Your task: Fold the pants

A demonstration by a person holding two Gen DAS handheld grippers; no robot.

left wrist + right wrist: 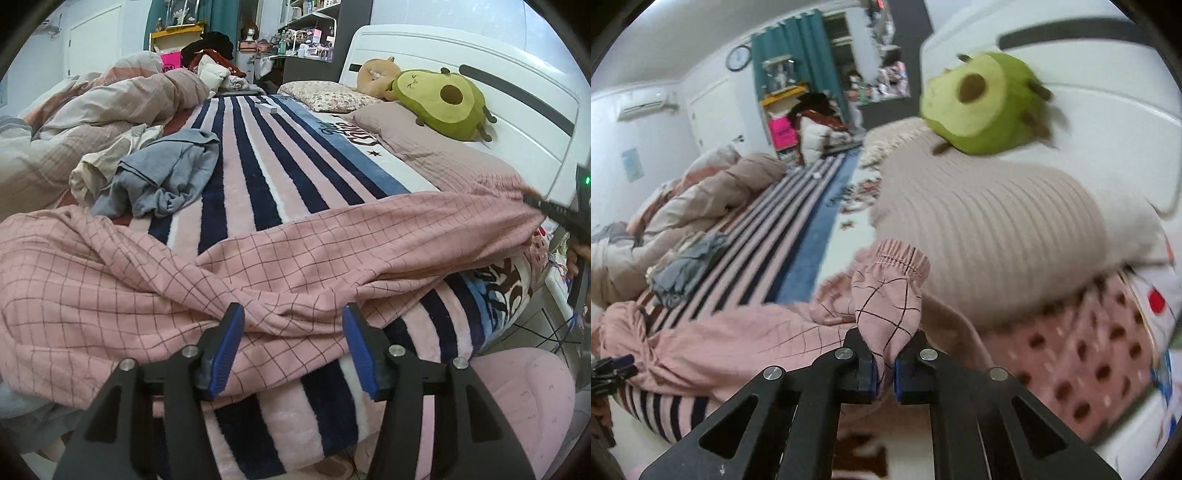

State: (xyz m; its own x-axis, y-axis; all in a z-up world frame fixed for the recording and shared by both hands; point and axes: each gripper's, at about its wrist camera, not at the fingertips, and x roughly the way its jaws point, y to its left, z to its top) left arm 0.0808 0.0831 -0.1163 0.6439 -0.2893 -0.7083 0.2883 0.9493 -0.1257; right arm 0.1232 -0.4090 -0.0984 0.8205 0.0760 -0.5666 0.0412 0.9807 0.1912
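The right gripper (884, 369) pinches the pink checked pants (258, 258) near the waistband; the left gripper (293, 332) hovers wide open, holding nothing, over the striped blanket (258, 166).

A lived-in home bedroom — a bed (258, 155) with pillow (436, 147), avocado plush (443, 99), rumpled duvet (92, 107) — cluttered shelves (310, 33) behind.

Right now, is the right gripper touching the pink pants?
Touching. The right wrist view shows the right gripper shut on a bunched fold of the pink pants, cloth pinched between both pads.
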